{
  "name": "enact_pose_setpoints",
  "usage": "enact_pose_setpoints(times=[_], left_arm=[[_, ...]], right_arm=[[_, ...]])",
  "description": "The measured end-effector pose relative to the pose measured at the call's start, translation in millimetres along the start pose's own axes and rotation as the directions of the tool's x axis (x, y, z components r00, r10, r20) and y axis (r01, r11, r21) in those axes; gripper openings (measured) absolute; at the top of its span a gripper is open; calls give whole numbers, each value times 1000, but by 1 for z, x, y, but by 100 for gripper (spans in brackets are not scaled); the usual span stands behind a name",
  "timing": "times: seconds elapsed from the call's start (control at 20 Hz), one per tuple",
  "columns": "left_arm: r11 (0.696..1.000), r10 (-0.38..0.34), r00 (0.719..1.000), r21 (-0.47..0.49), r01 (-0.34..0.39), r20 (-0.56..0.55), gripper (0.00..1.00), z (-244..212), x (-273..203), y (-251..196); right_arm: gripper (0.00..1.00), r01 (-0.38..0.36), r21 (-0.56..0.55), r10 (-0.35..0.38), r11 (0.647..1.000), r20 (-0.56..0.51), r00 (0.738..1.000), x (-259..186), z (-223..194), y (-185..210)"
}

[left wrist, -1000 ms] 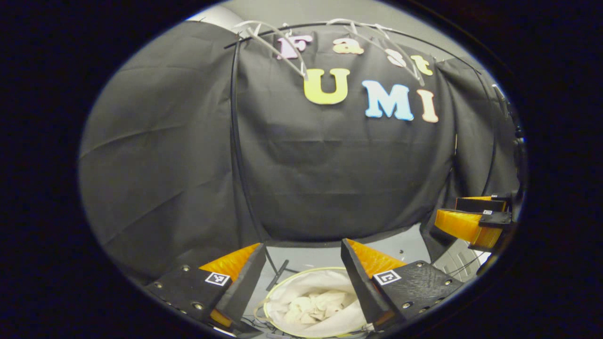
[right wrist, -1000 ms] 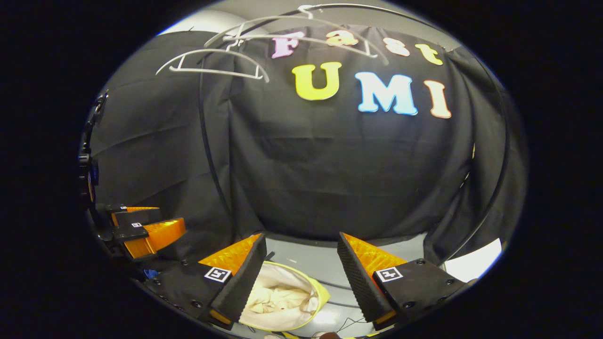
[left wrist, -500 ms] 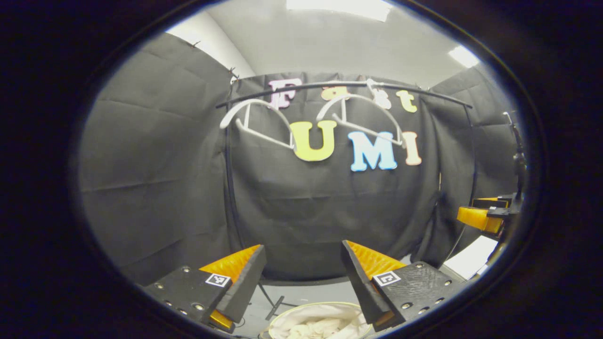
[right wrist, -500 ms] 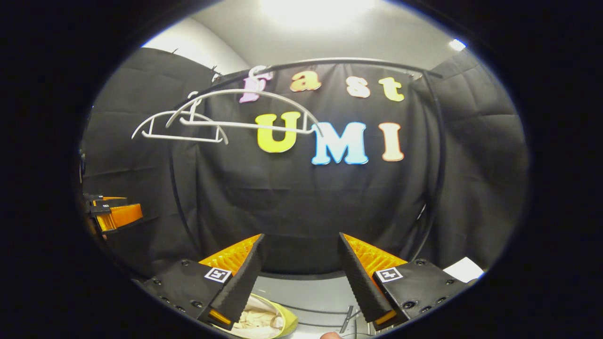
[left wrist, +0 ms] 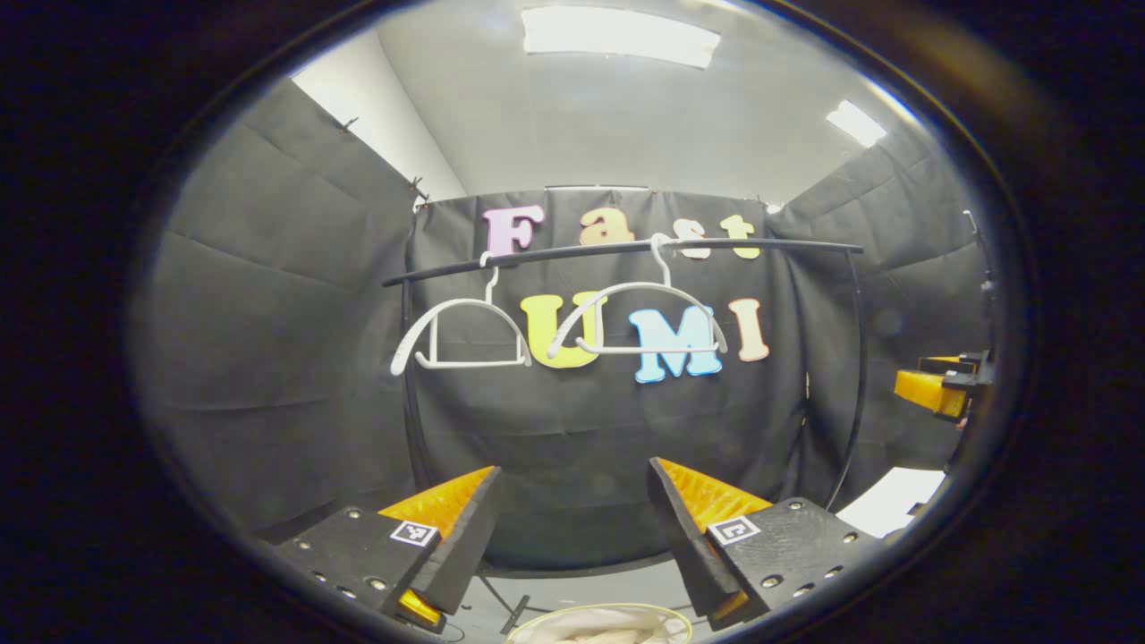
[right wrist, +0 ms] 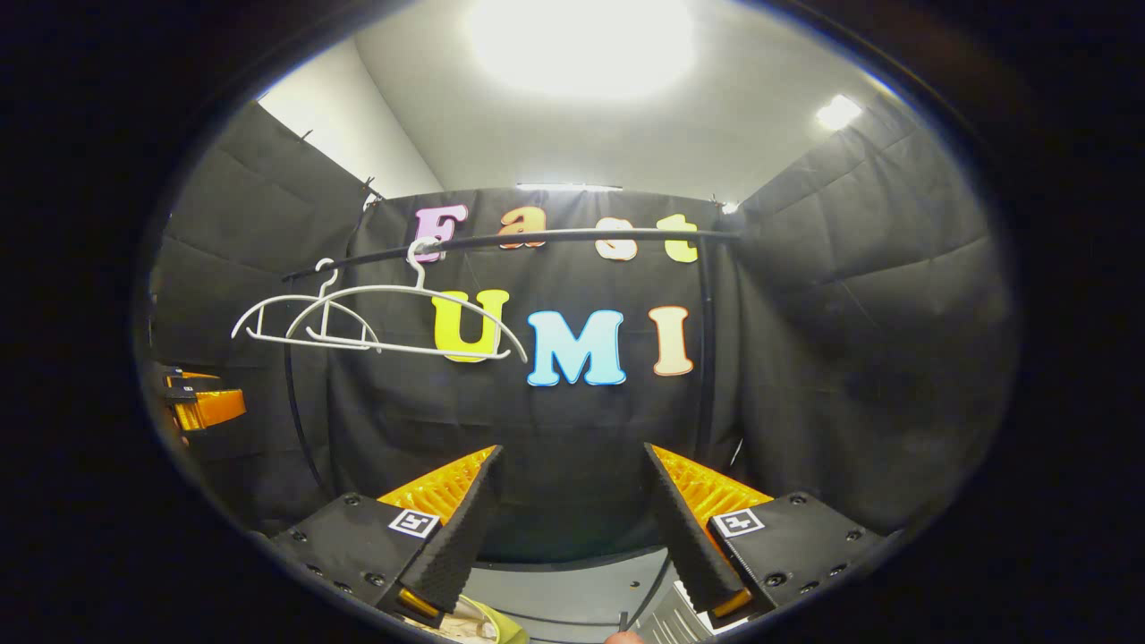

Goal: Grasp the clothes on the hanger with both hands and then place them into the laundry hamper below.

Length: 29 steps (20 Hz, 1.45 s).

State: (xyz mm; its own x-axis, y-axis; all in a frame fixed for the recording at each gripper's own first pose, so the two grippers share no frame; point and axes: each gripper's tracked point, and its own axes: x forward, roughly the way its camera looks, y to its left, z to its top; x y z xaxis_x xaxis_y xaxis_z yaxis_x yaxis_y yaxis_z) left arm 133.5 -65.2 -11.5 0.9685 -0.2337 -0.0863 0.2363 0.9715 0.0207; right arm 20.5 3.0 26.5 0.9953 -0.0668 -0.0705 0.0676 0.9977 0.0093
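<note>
Hangers point(left wrist: 465, 335) hang bare; clothes point(left wrist: 595, 629) lie in the hamper point(left wrist: 599, 611). My left gripper point(left wrist: 572, 537) and right gripper point(right wrist: 568, 528) gape empty, so I judge nothing remains.

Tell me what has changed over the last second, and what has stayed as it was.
Both grippers pulled back and tilted upward: the round laundry hamper with white cloth inside slid to the bottom edge of the left gripper view, and the two bare white plastic hangers on the black rail dropped from the top towards the middle. Nothing was grasped or released. The left gripper and right gripper stayed open and empty.
</note>
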Motion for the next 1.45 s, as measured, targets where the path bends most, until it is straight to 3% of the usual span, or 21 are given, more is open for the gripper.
enact_pose_setpoints(times=[0.3, 0.7, 1.05, 1.45], left_arm=[[1000, 13, 1000, 10, -13, 12, 94, 12, -38, -21], [996, 86, 996, -1, -86, 27, 93, 27, -88, -5], [991, 133, 991, 13, -133, 17, 92, 27, -108, 7], [991, 135, 991, -5, -135, 9, 92, 22, -101, 4]], right_arm=[[92, 33, 29, -34, 999, 21, 999, -39, 11, -37], [95, 10, 39, -11, 999, 28, 1000, -66, 18, -39], [95, 25, 54, -27, 998, 35, 999, -74, 16, -46], [95, 57, 54, -59, 997, 35, 998, -71, 11, -58]])
